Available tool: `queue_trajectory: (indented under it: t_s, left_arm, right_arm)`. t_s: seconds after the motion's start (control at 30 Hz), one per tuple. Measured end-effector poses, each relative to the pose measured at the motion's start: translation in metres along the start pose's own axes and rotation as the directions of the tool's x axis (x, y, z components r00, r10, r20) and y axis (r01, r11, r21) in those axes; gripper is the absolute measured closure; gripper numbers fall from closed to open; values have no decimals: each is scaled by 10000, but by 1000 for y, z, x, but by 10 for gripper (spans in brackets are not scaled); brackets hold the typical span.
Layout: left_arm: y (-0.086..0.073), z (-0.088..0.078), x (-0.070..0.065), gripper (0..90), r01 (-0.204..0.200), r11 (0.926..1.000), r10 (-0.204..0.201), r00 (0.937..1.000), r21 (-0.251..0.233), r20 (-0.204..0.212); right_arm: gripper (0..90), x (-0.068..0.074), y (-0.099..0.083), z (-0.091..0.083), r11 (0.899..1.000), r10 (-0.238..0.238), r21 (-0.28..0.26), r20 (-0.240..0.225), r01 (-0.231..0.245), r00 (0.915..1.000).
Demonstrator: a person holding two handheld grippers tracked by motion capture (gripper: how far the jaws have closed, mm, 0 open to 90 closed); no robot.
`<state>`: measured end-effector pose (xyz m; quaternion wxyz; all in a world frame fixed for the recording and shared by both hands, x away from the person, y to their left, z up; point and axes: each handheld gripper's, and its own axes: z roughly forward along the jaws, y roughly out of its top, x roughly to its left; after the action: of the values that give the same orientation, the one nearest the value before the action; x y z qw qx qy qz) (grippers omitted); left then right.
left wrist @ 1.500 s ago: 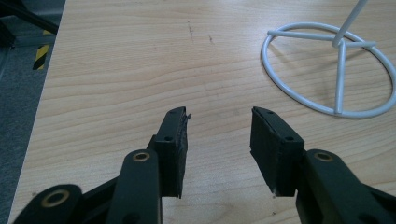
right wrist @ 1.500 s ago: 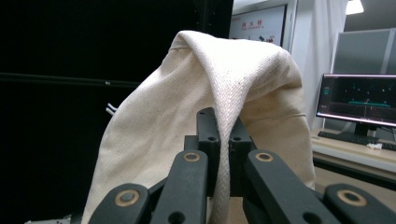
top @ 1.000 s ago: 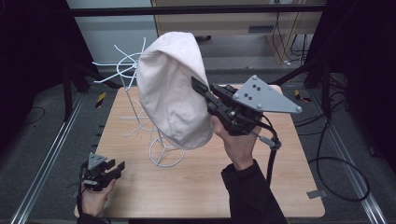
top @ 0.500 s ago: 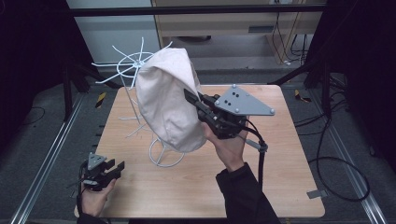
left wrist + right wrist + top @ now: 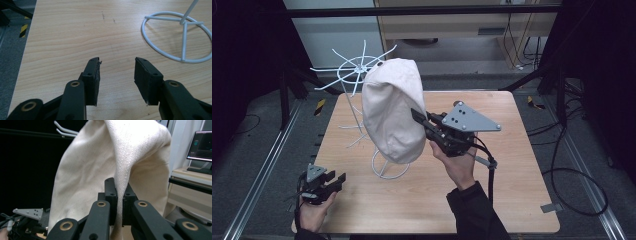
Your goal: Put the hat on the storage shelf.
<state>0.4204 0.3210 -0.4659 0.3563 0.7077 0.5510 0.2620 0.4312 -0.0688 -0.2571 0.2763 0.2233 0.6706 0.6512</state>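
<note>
Down at the near-left corner of the wooden table point(image 5: 512, 200): left gripper point(image 5: 328, 181) low over the boards, held in a hand point(image 5: 314, 212), jaws spread wide apart with nothing between them. From its own camera, left gripper point(image 5: 117, 72) over bare wood grain, ring base of the white wire stand point(image 5: 182, 37) lying ahead and to the right, well clear of the pads.

Moving toward the middle: white wire stand point(image 5: 357, 75) upright on the table, spoked ring up top, hoop foot on the boards. Cream cloth hat point(image 5: 392, 112) hanging just right of that spoked top, its upper edge near the ring, whether touching or not impossible to tell from above; lower edge dangling above the hoop foot.

On to the right: right gripper point(image 5: 419, 120) reaching in from the table's centre, grey three-cornered plate on top, hand point(image 5: 459, 165) and dark sleeve behind. Jaws clamped tight on a fold of the hat's right side. Close up, right gripper point(image 5: 119, 202) pinching a ridge of cream cloth hat point(image 5: 100, 170), fabric squeezed flat between the pads.
</note>
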Motion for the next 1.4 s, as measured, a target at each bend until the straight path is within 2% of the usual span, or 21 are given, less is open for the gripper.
queue_trajectory:
  t_s: [0.43,0.63,0.87,1.07,1.27,1.4]
  left_arm:
    - [0,0,0,552,1,10000,-1,10000,27,-1]
    - [0,0,0,549,-7,10000,7,10000,32,4]
    - [0,0,0,542,-8,10000,8,10000,24,-5]
    - [0,0,0,539,-8,10000,8,10000,10,-4]
    - [0,0,-1,528,-1,10000,1,10000,11,-4]
    - [-1,1,-1,515,-23,10000,23,10000,15,-2]
  right_arm:
    - [845,-3,-22,8,9980,305,545,10,-305,9995]
    - [789,-3,-25,9,9979,259,594,159,-268,9995]
    - [640,-4,-29,3,9979,251,582,419,-275,9988]
    - [438,-6,-36,-10,9975,552,414,674,-580,9962]
    - [329,-8,-51,-27,9937,742,776,823,-806,9938]
    - [274,-14,-67,-40,9885,1040,1004,943,-1134,9901]
